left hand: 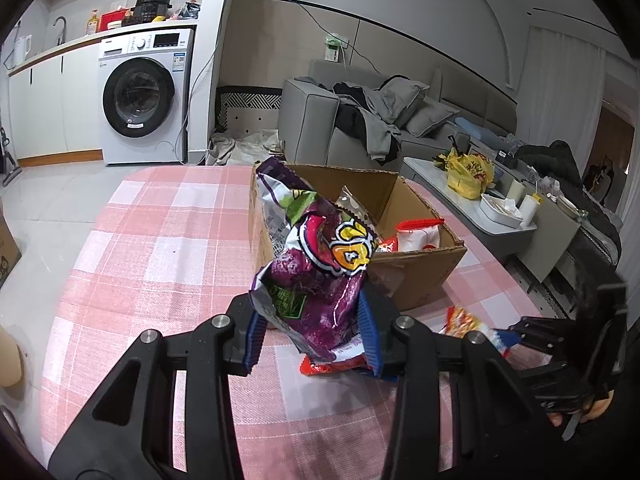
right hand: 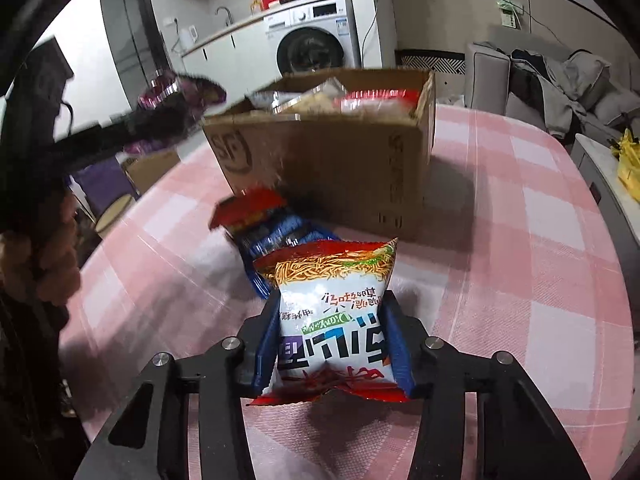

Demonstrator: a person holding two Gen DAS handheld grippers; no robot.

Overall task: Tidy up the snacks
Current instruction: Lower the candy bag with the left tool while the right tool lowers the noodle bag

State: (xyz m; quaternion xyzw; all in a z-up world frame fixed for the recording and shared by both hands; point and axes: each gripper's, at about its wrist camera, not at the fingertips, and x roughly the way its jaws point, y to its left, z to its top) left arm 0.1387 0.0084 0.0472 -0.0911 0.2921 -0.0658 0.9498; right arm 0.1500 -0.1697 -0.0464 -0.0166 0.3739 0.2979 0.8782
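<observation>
Left gripper (left hand: 310, 336) is clamped on a crumpled purple snack bag (left hand: 320, 268), blue pads pressing both flanks, the bag rearing up toward twelve o'clock in the left wrist view; under it, at six o'clock of the bag, a red packet (left hand: 332, 367) lies flat on the pink checked tablecloth (left hand: 160, 248); beyond, at one o'clock, the open cardboard box (left hand: 416, 264) sits on the table with a white-and-red packet (left hand: 420, 234) standing inside it.

Over to the right gripper (right hand: 332, 344): its jaws are pinched on a white noodle packet (right hand: 334, 312) with red ends, noodle picture at the far end, the packet sitting between the blue pads, pads tight against both long edges; whether its bottom touches the cloth I cannot tell; just past it, at eleven o'clock, a blue packet (right hand: 280, 240) and a red-topped one (right hand: 248, 208) lie on the tablecloth, just in front of the box wall; the box fills twelve o'clock, several wrapped snacks showing over its rim, blurred.

At nine to ten o'clock in the right wrist view the left gripper shows dark and smeared, purple bag at its tip; in the left wrist view the right gripper sits at three o'clock, the noodle packet's end poking out of it.

Far back, a washing machine (left hand: 140, 96) at eleven o'clock; a grey sofa (left hand: 360, 120) at one.
</observation>
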